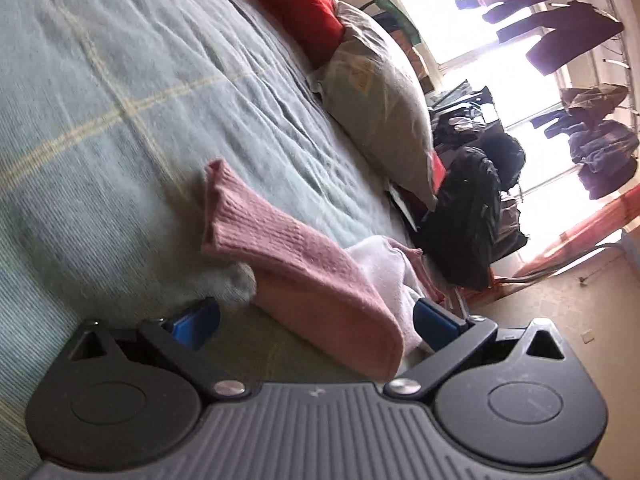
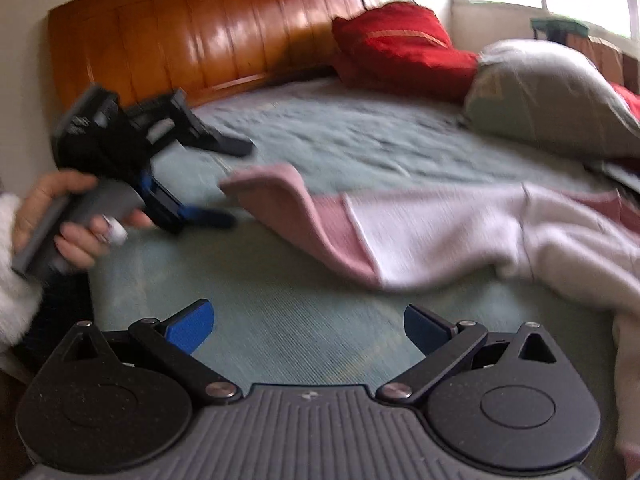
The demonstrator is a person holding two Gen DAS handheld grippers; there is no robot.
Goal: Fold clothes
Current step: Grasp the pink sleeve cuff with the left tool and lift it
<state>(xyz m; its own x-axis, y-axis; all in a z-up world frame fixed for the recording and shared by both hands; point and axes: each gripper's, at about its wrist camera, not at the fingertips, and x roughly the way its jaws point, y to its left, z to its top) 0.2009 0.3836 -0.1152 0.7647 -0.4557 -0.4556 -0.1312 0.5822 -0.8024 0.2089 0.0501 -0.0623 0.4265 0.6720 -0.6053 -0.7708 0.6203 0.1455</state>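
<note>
1. The pink-and-white garment (image 2: 420,236) lay spread on the bed's blue-green blanket (image 2: 340,136), running from the middle of the right-wrist view off to the right. Its pink ribbed cuff (image 1: 224,208) stuck out at the left end, curled up off the blanket.
2. The left claw (image 1: 316,320) stood wide, with the pink fold of the garment lying between its blue fingers (image 1: 434,318) but not pinched. In the right-wrist view the same tool was blurred, gripped by a hand (image 2: 64,220) at the left, and aimed at the cuff end.
3. The right claw (image 2: 306,326) was also wide and held nothing. It hung over bare blanket just near of the garment's pink edge.
4. Judged from this, the step in hand was an early one: taking hold of the sleeve end to bring it across the body. No neat fold showed yet.
5. The next move probably called for the left claw to close on the pink fold, with the right claw pinning or lifting the near edge so the cloth would not drag.
6. A grey pillow (image 2: 552,96) and a red cushion (image 2: 400,48) sat at the far right, by the wooden headboard (image 2: 200,36). The pillow lay close to the garment's far side and could crowd a fold made that way.
7. Beyond the bed, black bags (image 1: 472,216) and hanging laundry (image 1: 568,36) stood well apart from the work.
</note>
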